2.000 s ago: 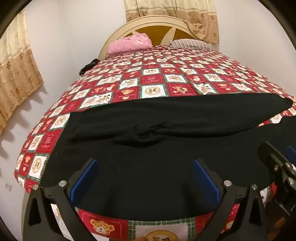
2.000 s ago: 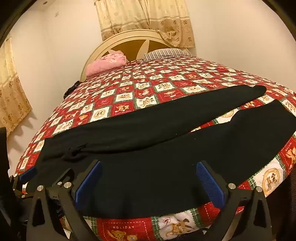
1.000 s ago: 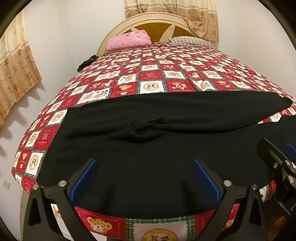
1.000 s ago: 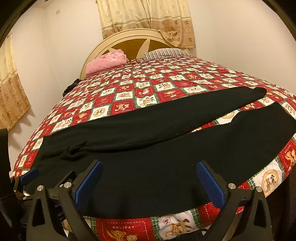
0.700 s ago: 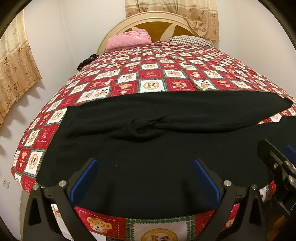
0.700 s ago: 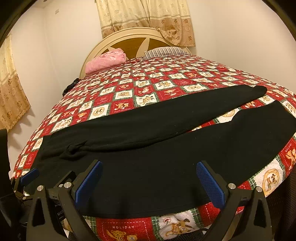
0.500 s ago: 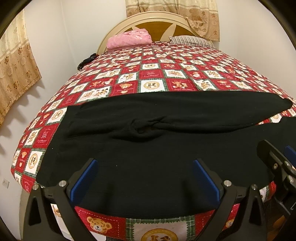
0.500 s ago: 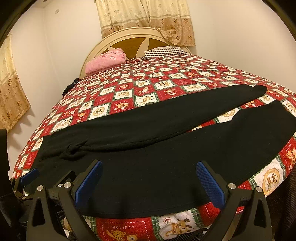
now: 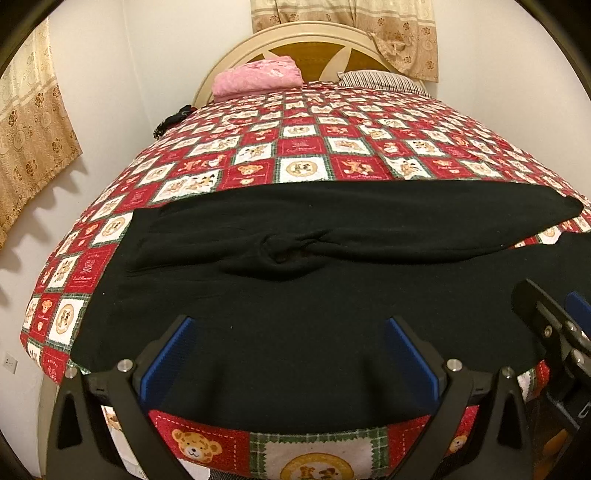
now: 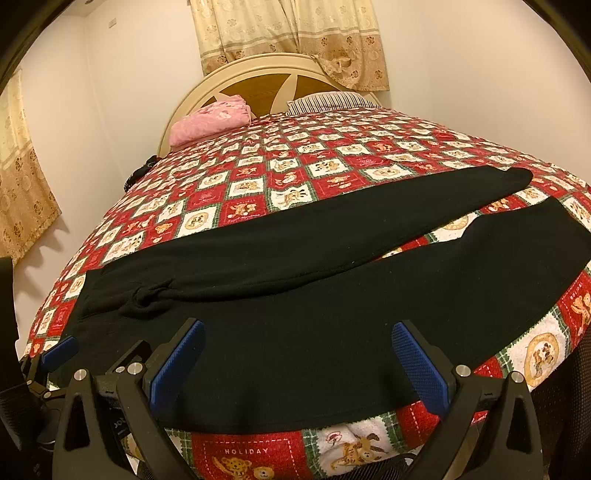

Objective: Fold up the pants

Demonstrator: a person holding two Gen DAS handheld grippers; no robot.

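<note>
I have the left tongs (image 9: 288, 354) apart, blue pads (image 9: 166, 354) wide on either side, nothing between them, poised over the near part of the pants (image 9: 295, 332). The right tongs (image 10: 295, 362) are likewise apart and grip nothing, held above the near leg. The pants (image 10: 332, 314) are black and lie flat across the foot end of the bed (image 10: 314, 162), on a red and white quilt (image 9: 306, 147) of teddy-bear squares. The waist is toward my left, the legs run off to my right. From the right camera I see the two legs spread in a narrow V, with a wedge of quilt showing between them near the cuffs; the far leg ends in a tapered cuff, the near leg lies along the bed's edge. At the crotch there is a small bunched fold (image 9: 288, 254), also seen from the right camera at the left (image 10: 151, 295). In the left camera the right tongs show at the right border (image 9: 554, 325); in the right camera a blue pad of the left tongs shows at the left border (image 10: 59, 349). At the head of the bed a pink bundle (image 9: 258, 75) and a striped pillow (image 9: 380, 79) rest against the headboard (image 10: 258, 79). Curtains (image 10: 291, 33) hang behind it.
</note>
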